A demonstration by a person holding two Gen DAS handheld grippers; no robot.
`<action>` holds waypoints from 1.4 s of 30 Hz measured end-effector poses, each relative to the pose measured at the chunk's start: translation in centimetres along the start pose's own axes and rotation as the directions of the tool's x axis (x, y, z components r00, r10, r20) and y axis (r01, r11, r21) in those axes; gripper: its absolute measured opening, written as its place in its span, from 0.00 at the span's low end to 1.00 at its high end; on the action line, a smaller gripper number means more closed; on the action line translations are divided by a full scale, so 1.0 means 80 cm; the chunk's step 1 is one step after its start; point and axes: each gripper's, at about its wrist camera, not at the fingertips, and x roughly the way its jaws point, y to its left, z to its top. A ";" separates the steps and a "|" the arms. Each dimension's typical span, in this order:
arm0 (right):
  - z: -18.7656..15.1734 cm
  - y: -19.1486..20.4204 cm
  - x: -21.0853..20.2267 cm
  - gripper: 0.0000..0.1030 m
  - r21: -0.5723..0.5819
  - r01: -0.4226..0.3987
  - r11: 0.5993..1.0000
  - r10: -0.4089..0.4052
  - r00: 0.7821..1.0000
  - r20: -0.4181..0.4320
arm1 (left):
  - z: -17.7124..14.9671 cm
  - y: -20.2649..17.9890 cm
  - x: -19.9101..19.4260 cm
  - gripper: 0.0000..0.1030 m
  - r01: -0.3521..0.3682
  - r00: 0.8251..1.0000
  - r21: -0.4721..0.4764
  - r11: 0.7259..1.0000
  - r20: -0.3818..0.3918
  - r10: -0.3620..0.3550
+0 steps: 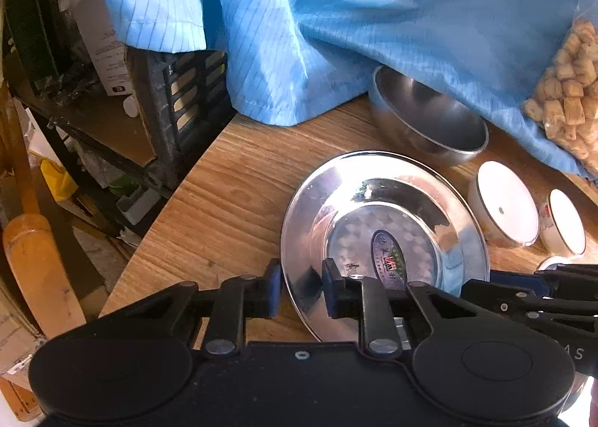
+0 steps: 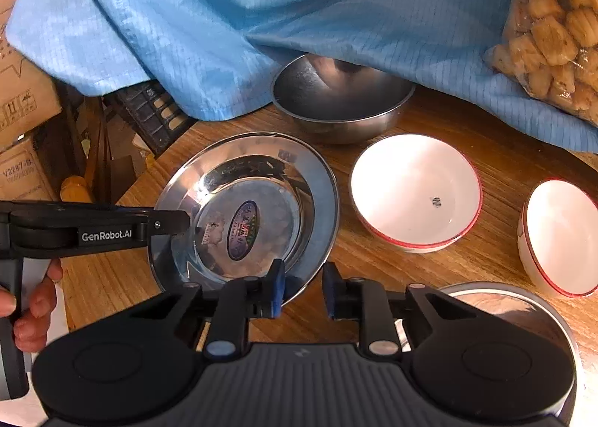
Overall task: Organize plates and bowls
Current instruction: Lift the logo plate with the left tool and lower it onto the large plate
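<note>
A shiny steel plate (image 1: 388,225) with an oval sticker lies on the wooden table (image 1: 224,203). My left gripper (image 1: 301,290) is open, its jaws straddling the plate's left rim. My right gripper (image 2: 302,290) is open, its jaws straddling the same plate's (image 2: 246,210) near right rim. The left gripper's arm (image 2: 101,227) shows in the right wrist view. A steel bowl (image 2: 342,102) sits behind the plate, partly under blue cloth. Two white red-rimmed bowls (image 2: 415,191) (image 2: 560,236) stand to the right. Another plate (image 2: 508,307) lies under my right gripper.
A blue striped garment (image 2: 299,8) hangs over the table's back. A clear bag of snacks (image 2: 553,27) lies on it at the right. The table's left edge (image 1: 164,210) drops to shelves, a black crate (image 1: 187,98) and cardboard boxes (image 2: 18,98).
</note>
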 end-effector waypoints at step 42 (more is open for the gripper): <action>-0.128 -0.140 -0.187 0.24 0.163 0.048 0.985 -0.076 0.983 0.168 | -0.070 -0.211 -0.063 0.26 0.084 0.991 0.291 0.953 0.076 -0.110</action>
